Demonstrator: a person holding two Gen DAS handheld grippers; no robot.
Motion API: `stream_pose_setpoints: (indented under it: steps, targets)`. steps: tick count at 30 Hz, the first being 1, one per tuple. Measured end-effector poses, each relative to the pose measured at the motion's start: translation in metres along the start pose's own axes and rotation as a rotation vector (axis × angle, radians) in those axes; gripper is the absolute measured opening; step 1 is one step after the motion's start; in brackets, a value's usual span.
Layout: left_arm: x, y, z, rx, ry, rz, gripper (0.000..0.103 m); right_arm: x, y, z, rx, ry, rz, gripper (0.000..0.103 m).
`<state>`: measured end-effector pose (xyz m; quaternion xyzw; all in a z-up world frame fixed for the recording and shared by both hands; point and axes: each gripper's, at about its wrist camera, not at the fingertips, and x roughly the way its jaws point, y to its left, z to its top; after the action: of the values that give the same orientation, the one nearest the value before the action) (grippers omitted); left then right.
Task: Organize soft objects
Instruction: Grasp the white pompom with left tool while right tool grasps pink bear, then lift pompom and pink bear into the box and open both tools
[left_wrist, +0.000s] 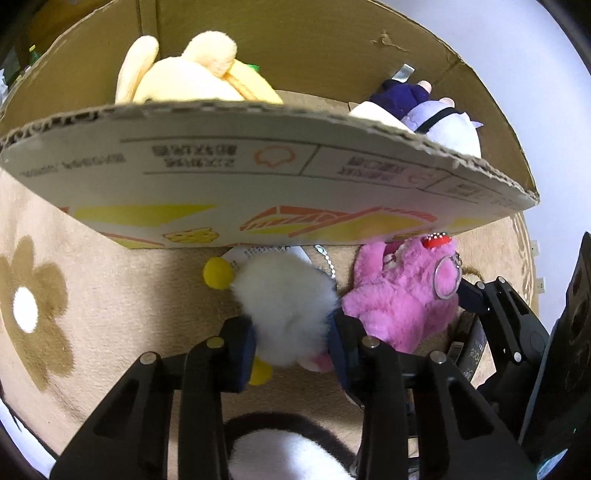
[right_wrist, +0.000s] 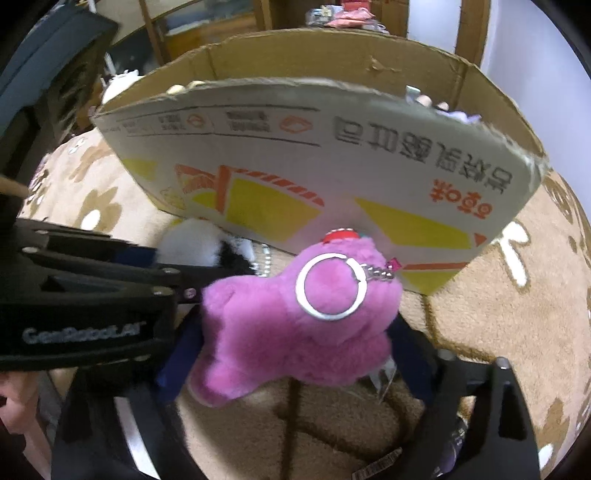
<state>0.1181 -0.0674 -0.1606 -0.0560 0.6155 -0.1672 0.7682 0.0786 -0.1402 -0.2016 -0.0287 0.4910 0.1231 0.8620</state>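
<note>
My left gripper (left_wrist: 291, 339) is shut on a white fluffy plush with yellow feet (left_wrist: 284, 302), held just in front of the cardboard box (left_wrist: 258, 166). My right gripper (right_wrist: 295, 365) is shut on a pink plush keychain (right_wrist: 295, 321) with a metal ring, right beside it; it also shows in the left wrist view (left_wrist: 399, 299). The left gripper shows in the right wrist view (right_wrist: 184, 273) with the white plush (right_wrist: 192, 243). Inside the box lie a yellow plush (left_wrist: 195, 77) and a white and purple plush (left_wrist: 424, 114).
A beige carpet with brown flowers (left_wrist: 37, 295) covers the floor. A black and white plush (left_wrist: 280, 450) lies under the left gripper. Wooden shelving (right_wrist: 221, 22) stands behind the box. A dark object (left_wrist: 569, 350) stands at the right.
</note>
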Motion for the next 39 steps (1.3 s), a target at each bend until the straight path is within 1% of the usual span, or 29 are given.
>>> stream_pose_setpoints:
  steps: [4,7,8,12,15,17,20,22,26,28,32,35,39]
  targets:
    - [-0.007,-0.001,-0.001,0.02,-0.011,0.015,0.032,-0.002,0.0,0.0,0.007,0.001,0.011,0.093]
    - [-0.013,-0.008,0.0,0.052,-0.037,0.05,0.032,-0.004,-0.005,0.0,0.028,-0.001,0.026,0.092]
    - [-0.015,-0.008,0.0,0.052,-0.045,0.058,0.032,-0.005,-0.005,-0.001,0.032,-0.002,0.03,0.092]
    - [-0.024,-0.003,0.0,0.018,-0.061,0.049,0.032,-0.01,-0.008,-0.001,0.043,-0.001,0.035,0.092]
    - [-0.032,0.007,-0.003,0.014,-0.08,0.065,0.032,-0.015,-0.012,-0.004,0.062,-0.006,0.046,0.092]
    - [-0.04,0.007,-0.006,0.016,-0.099,0.085,0.032,-0.019,-0.015,-0.005,0.074,-0.013,0.048,0.092]
    - [-0.055,-0.001,-0.009,0.055,-0.143,0.123,0.031,-0.029,-0.022,-0.006,0.115,-0.036,0.045,0.092]
    - [-0.067,0.002,-0.018,0.075,-0.175,0.136,0.031,-0.038,-0.027,-0.007,0.151,-0.062,0.057,0.092]
    - [-0.098,-0.002,-0.032,0.094,-0.257,0.15,0.031,-0.061,-0.032,-0.01,0.181,-0.128,0.067,0.092]
    - [-0.111,-0.003,-0.038,0.093,-0.296,0.135,0.031,-0.075,-0.035,-0.012,0.187,-0.167,0.067,0.092]
    - [-0.143,-0.01,-0.049,0.116,-0.438,0.134,0.031,-0.103,-0.033,-0.011,0.173,-0.274,0.052,0.092]
    - [-0.163,-0.019,-0.049,0.145,-0.546,0.144,0.031,-0.123,-0.035,-0.011,0.17,-0.355,0.048,0.092]
    - [-0.176,-0.023,-0.046,0.179,-0.627,0.179,0.031,-0.141,-0.041,-0.005,0.182,-0.43,0.056,0.092]
